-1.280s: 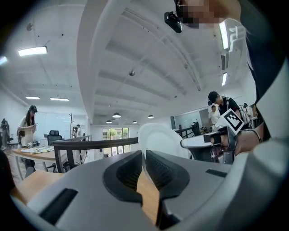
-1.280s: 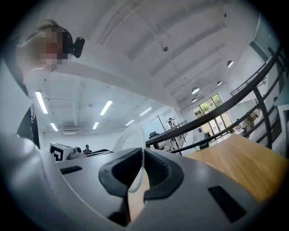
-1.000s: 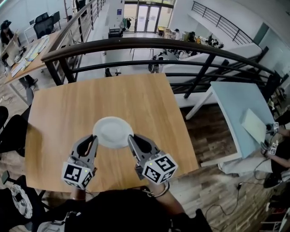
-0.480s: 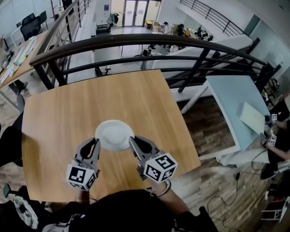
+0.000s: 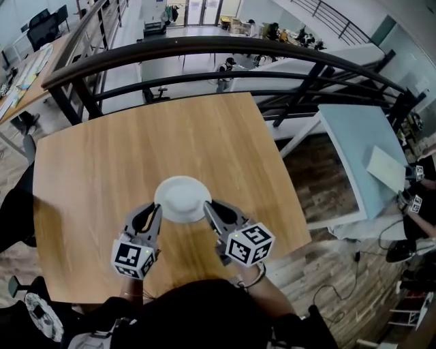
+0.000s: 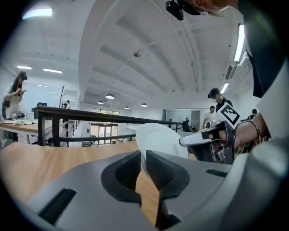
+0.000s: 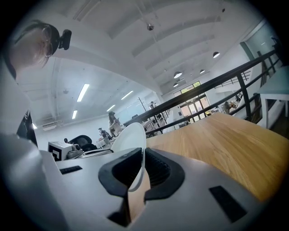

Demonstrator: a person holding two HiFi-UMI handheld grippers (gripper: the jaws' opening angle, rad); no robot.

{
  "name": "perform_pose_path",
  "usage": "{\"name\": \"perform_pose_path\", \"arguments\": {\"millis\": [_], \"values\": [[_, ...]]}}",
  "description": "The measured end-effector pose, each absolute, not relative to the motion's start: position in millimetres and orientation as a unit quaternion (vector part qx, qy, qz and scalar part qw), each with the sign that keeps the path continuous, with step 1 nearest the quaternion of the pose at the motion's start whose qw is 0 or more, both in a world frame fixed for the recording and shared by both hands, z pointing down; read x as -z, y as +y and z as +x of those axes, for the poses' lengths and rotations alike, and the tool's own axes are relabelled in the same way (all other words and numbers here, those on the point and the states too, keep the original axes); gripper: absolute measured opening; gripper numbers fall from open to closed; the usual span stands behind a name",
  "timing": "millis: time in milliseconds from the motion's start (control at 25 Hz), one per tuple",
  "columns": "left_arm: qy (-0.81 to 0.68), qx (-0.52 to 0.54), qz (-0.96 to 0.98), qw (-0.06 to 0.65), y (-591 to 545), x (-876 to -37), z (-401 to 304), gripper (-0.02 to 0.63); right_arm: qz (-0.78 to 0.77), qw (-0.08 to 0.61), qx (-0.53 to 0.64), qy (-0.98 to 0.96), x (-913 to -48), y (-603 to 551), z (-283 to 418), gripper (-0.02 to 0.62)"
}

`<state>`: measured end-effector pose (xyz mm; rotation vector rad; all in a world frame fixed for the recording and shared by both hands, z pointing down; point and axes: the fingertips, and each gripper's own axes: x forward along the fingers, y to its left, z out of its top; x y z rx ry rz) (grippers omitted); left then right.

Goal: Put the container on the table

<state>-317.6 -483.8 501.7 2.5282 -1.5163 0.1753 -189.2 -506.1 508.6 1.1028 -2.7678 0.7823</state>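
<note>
White round container (image 5: 182, 198), held over the near half of the wooden table (image 5: 122, 136). The left gripper (image 5: 155, 208) is clamped on its left rim and the right gripper (image 5: 209, 205) on its right rim, jaws pressed against the thin edge. A dark railing (image 5: 204, 48) runs beyond the table.

Place: an open-plan office or lab, seen from a mezzanine.
Edge: a dark metal railing (image 5: 204, 48) runs past the wooden table (image 5: 136, 150), with a lower floor (image 5: 129, 58) beyond it.
Below: desks (image 5: 17, 92), office chairs (image 5: 41, 24), people (image 5: 228, 68), glass doors (image 5: 191, 8).
Up here: a pale blue table (image 5: 354, 150), wood flooring (image 5: 313, 184), loose cables (image 5: 338, 278).
Overhead: a white vaulted ceiling (image 6: 135, 36) with strip lights (image 7: 83, 92).
</note>
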Motion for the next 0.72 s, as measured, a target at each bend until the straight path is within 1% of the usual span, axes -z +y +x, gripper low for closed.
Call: {"name": "perform_pose_path", "arguments": {"millis": [440, 720], "values": [[-0.500, -0.106, 0.848, 0.142, -487.4, -554.7, -337.6, 0.037, 0.361, 0.083, -0.289, -0.883, -563.3, -512.0, -211.7, 0.025], [-0.490, -0.127, 0.848, 0.153, -489.1, -583.9, -342.9, 0.037, 0.360, 0.119, -0.311, -0.872, -598.8, -511.7, -216.1, 0.025]]}}
